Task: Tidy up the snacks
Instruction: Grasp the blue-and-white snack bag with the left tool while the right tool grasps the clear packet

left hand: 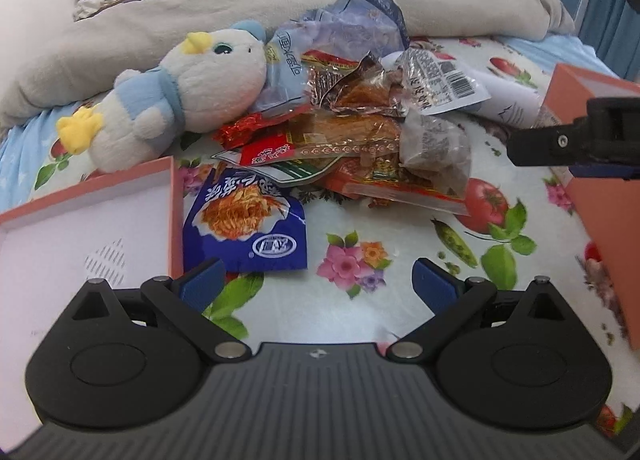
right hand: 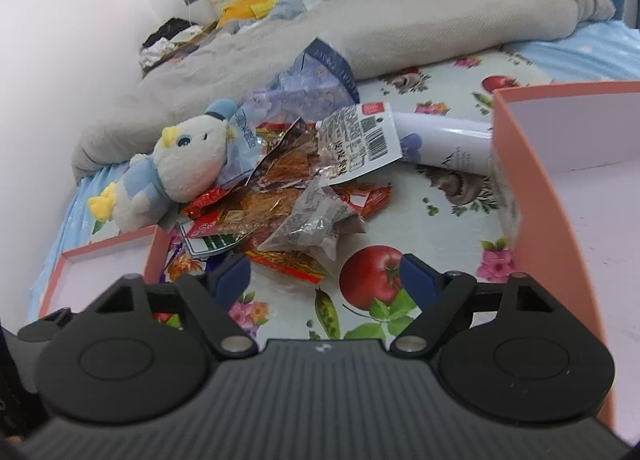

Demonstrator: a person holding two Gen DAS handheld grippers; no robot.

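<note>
On the bed's flowered sheet a snack pile lies between two pink boxes, left and right, near a plush toy. Left tool and right tool hover nearby, jaws apart, empty.

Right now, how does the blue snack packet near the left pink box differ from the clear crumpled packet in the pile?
The blue snack packet lies flat on the flowered bedsheet, apart from the heap; the clear crumpled packet sits wrinkled on top of other wrappers. The blue one is opaque with a printed food picture; the clear one shows dark contents through its film. Both lie ungripped in front of an open left hand-held gripper.
</note>
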